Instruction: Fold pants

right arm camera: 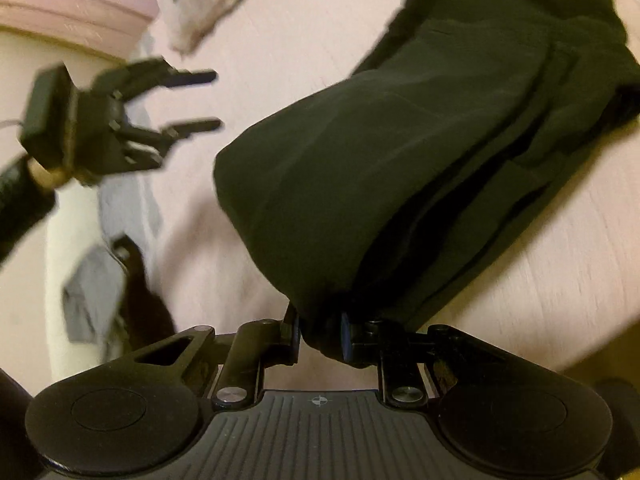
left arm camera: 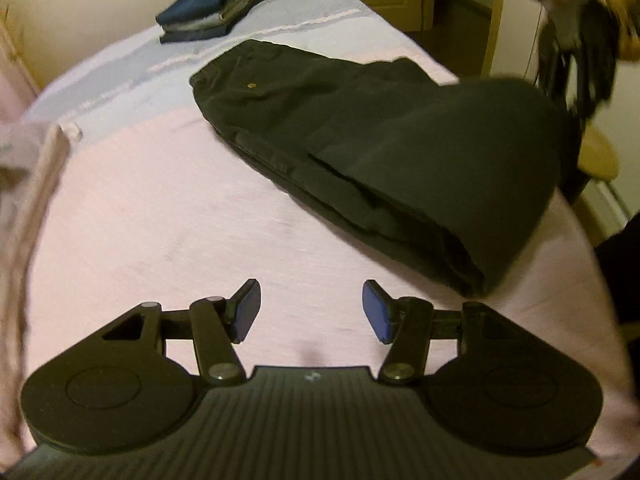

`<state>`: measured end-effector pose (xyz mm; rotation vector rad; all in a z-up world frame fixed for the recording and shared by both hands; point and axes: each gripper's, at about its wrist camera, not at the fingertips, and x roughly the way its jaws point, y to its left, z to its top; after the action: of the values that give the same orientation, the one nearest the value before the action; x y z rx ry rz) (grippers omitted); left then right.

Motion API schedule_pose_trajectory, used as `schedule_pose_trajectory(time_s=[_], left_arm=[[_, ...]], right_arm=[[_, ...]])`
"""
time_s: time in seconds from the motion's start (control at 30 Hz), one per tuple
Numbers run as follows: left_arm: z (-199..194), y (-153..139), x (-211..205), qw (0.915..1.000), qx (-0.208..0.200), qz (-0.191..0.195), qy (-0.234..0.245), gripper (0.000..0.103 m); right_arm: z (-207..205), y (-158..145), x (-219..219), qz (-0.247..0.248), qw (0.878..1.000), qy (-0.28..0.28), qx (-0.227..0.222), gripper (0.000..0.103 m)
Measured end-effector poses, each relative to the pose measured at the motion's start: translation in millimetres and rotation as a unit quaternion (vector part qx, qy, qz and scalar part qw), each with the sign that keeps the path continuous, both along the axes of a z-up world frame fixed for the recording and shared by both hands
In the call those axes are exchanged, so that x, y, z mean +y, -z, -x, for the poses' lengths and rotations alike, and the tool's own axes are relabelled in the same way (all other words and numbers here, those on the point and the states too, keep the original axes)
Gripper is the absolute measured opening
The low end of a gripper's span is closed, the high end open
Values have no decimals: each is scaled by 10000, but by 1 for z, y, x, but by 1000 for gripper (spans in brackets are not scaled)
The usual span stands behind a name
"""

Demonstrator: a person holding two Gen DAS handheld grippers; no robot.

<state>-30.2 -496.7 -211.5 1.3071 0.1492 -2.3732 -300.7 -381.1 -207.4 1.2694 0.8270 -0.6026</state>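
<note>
A bed point(left arm camera: 168, 208) covered with a pale pink sheet carried everything, its far part crossed by a lighter, bluish-white band of cloth. Beyond the bed stood a cream wall, a wooden door or wardrobe front, and a strip of brown floor; in the right wrist view, grey and dark clothing lay blurred on the floor beside the bed. No writing or label could be read anywhere.

The pants point(left arm camera: 380, 136) — dark, almost black-green — lay on the bed, folded over on themselves, with a small brass button point(left arm camera: 252, 85) showing near the waistband at their far end. Well beyond the pants, near the bed's far edge, sat a stack of folded clothes point(left arm camera: 208, 10), navy on top with grey layers under it. A crumpled pinkish cloth point(left arm camera: 28, 168) hung at the bed's left side, its shape too blurred to tell more.

The left gripper point(left arm camera: 311, 310) hovered over bare sheet on the near side of the pants, its blue-padded fingers point(left arm camera: 248, 308) spread wide with nothing between them. From the right wrist view it point(right arm camera: 196, 100) appeared left of the pants, clear of the fabric, held by a hand in a dark sleeve.

The right gripper point(right arm camera: 320, 338) was clamped on the folded edge of the pants point(right arm camera: 400, 168), the cloth bunched between its pads and lifted off the sheet in a rounded drape.
</note>
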Motion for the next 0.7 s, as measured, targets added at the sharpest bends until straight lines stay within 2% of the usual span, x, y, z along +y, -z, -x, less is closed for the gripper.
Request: schedule_pose_trajectory(time_s=[0.07,0.13,0.17,0.2,0.33,0.47,0.53,0.6,0.7], left_arm=[[6,3,8,9996,136,-210,-154,52],[15,4,10,9982,316,-405,-299,52],[22,4,10,9975,416,-446,-343,52],[28,3,11,9968,494,-494,-383,52],[60,5,-9,9915,896,-774,-543,52],[97,17,-32,9871,1100,-973,-638,52],[115,30,-47,9874,1008,-1036,-647,51],[128,42,-62,9864,999,-1147,-630,51],[139,63,-80,9843,877,-1378,-669,51]], right_arm=[[5,9,15,249,9992,156,284,21],[13,20,25,189,9975,607,322,34],[15,22,29,158,9963,732,420,49],[19,21,33,189,9946,837,578,54],[39,-3,36,650,9854,1343,817,54],[56,-24,3,1632,9701,1685,618,54],[58,-20,-29,2012,9633,1679,586,54],[56,-1,-65,2315,9568,1643,633,54],[69,38,-102,2166,9576,1679,892,54]])
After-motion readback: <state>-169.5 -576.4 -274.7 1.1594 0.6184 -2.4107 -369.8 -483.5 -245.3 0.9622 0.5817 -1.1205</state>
